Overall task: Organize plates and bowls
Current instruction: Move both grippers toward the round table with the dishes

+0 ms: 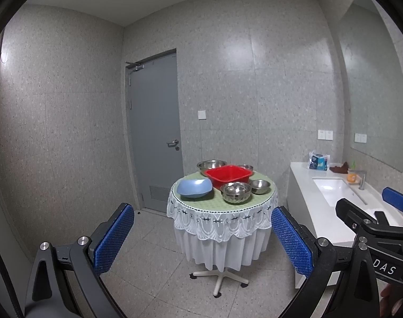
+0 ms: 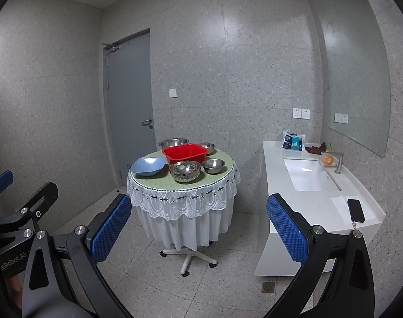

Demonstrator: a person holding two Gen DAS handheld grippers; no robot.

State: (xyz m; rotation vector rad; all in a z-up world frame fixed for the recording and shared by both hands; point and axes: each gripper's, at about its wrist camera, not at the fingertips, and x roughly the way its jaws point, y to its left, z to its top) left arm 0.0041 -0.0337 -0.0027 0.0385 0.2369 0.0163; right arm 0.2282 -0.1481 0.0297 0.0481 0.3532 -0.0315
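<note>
A small round table (image 1: pixel 198 202) with a green top and white lace skirt stands ahead. On it sit a blue bowl (image 1: pixel 194 187) at the left, a red basin (image 1: pixel 227 175) in the middle, a ribbed steel bowl (image 1: pixel 236 192) in front, a small steel bowl (image 1: pixel 259 186) to its right, and two steel bowls (image 1: pixel 211 164) behind. The same blue bowl (image 2: pixel 148 166) and red basin (image 2: pixel 185 153) show in the right wrist view. My left gripper (image 1: pixel 202 241) and right gripper (image 2: pixel 198 228) are both open, empty, and well short of the table.
A white counter (image 2: pixel 310 209) with a sink (image 2: pixel 310 175) runs along the right wall; a phone (image 2: pixel 355 210) and paper lie near its front end, a tissue pack (image 2: pixel 293 140) at the back. A grey door (image 1: pixel 153 132) is shut at the left. A floor drain (image 2: pixel 268 287) is near the counter.
</note>
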